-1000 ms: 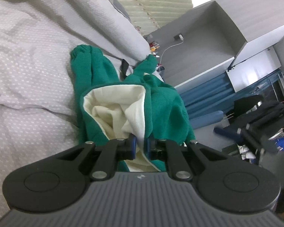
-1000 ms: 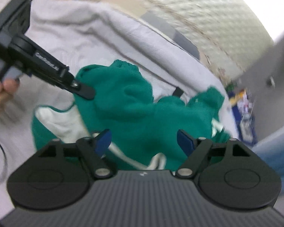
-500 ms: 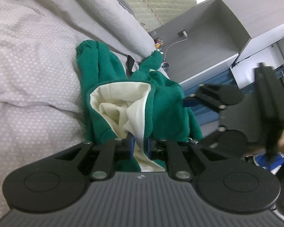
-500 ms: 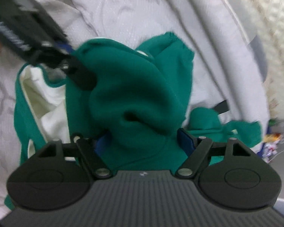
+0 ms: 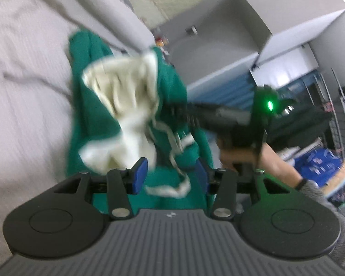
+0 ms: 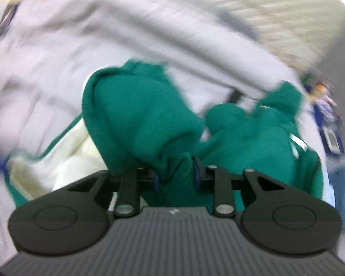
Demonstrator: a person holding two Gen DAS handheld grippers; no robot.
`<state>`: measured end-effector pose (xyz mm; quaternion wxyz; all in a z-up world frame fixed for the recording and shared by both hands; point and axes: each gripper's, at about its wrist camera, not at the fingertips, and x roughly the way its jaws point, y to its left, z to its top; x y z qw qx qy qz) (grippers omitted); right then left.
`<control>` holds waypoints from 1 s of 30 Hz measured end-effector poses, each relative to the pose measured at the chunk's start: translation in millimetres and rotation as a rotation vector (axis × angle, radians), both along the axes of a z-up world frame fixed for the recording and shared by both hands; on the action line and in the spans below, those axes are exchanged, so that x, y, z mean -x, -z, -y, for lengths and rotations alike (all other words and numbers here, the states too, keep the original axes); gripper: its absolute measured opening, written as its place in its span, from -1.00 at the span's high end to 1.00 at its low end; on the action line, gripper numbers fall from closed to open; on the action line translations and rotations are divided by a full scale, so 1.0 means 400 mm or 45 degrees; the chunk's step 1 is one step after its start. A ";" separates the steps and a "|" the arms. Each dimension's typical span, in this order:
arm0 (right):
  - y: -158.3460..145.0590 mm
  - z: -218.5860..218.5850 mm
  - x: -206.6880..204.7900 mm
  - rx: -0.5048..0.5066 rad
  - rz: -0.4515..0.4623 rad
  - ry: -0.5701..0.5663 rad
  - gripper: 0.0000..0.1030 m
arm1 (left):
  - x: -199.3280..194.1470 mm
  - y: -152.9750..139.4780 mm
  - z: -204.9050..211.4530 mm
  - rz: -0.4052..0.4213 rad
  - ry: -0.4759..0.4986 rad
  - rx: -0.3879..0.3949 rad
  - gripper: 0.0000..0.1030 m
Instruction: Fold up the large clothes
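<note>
Fabric is bunched on the pale bedsheet [image 5: 23, 73]: a green hoodie [image 6: 135, 105] with a cream lining [image 5: 124, 96] and loose drawstrings [image 5: 172, 147], heaped near the bed's edge. The right gripper [image 6: 174, 172] is seen with its fingers drawn close together, clamped on a thick green fold of the hoodie. The left gripper [image 5: 170, 174] is seen with its fingers apart and nothing pinched between them; the hoodie hangs or lies just ahead of them, though blur hides whether cloth is touched. The hoodie is judged soft, limp and fairly bulky, with a fleecy lining that should grip rather than slip; it will sag and drape from any single hold. Better hold would be taken at firm edges, such as the hem, shoulder seams or cuffs, so that the body can be spread flat. The drawstrings are best avoided, since little cloth would follow.
</note>
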<state>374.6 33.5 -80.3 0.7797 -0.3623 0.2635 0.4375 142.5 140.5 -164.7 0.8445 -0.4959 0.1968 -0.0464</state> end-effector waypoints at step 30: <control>0.048 0.255 -0.018 -0.722 -0.210 0.397 0.44 | -0.147 0.225 0.118 -0.165 0.112 0.441 0.42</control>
